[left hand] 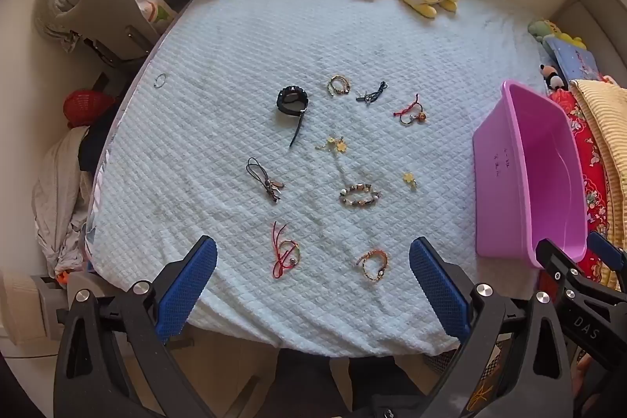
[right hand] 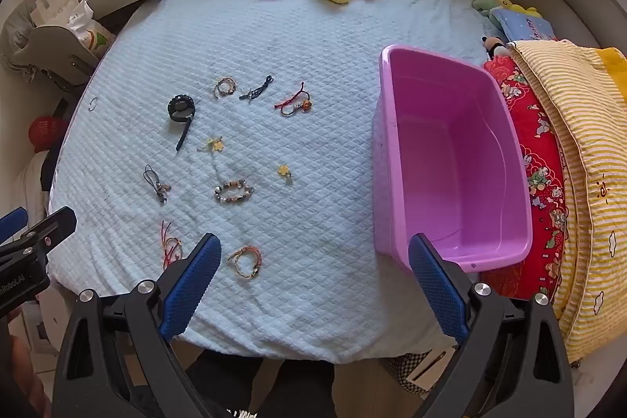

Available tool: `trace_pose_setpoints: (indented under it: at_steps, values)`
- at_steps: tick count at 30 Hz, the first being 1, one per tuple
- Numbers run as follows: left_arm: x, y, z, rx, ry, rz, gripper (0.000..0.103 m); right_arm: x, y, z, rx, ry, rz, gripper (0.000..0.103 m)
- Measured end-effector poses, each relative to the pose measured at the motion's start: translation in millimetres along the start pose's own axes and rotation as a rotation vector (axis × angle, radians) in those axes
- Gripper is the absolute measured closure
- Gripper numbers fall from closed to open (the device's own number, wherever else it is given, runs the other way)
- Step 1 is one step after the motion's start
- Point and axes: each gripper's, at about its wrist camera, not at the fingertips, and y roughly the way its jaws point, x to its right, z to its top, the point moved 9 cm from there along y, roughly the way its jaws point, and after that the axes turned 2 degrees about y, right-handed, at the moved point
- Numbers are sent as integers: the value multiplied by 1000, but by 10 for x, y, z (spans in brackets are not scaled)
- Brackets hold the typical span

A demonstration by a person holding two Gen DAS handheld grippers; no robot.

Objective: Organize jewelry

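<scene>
So both my grippers are hanging over the near edge of the bed, tilted steeply down, jaws spread wide with nothing between them. The left gripper (left hand: 312,275) has the red cord bracelet (left hand: 283,251) and the braided orange bracelet (left hand: 373,263) lying right ahead between its fingers, so it's the nearer one for those. The red cord's long axis runs away from me, roughly in line with the fingers. My right gripper (right hand: 313,275) sits closer to the pink bin (right hand: 450,159), which stands empty on the right side of the blue blanket (right hand: 313,38), well apart from the jewelry. Count: I make it eleven pieces loose on the blanket, including the black watch (left hand: 292,101), the beaded bracelet (left hand: 358,194) and a thin ring (left hand: 160,80) off by the left edge. One bin. Nothing's in it yet, so I'd say we're at the very start.
</scene>
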Motion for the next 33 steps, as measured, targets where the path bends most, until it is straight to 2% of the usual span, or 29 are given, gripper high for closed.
trace_pose_setpoints:
  at_steps: [33]
  values:
    - [-19,-20,29,0,8,16,6,-12,-3,9,2,2,5,11]
